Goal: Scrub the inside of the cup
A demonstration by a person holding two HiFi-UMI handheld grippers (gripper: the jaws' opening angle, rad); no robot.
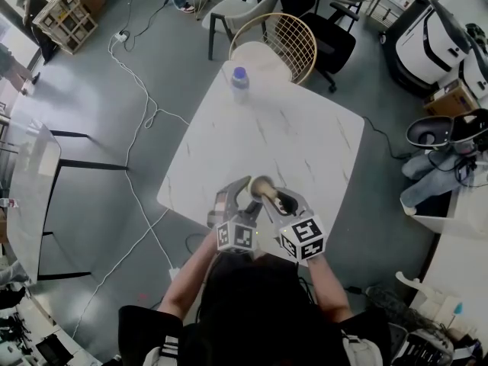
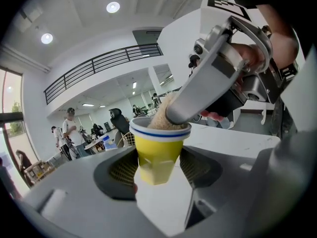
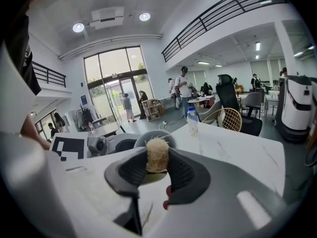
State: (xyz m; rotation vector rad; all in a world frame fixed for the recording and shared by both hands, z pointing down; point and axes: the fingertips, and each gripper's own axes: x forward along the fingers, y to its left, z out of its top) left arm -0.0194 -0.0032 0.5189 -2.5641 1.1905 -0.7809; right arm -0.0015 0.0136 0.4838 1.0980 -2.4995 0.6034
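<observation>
scrubbing seems under way, not finished: left hand-held gripper [image 2: 157,168] clamps the yellow cup [image 2: 159,147] between its jaws, right hand-held gripper [image 3: 156,168] pinches a tan scrubber [image 3: 157,153] dipped into that cup's mouth

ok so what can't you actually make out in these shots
Inside of the cup, left gripper view: hidden by its own wall and the scrubber in its mouth.
Scrubber's far end, right gripper view: hidden behind its own bulk, inside the cup.
Cup's inside, head view: too small to tell.
Label on the bottle: too small in every view.
</observation>
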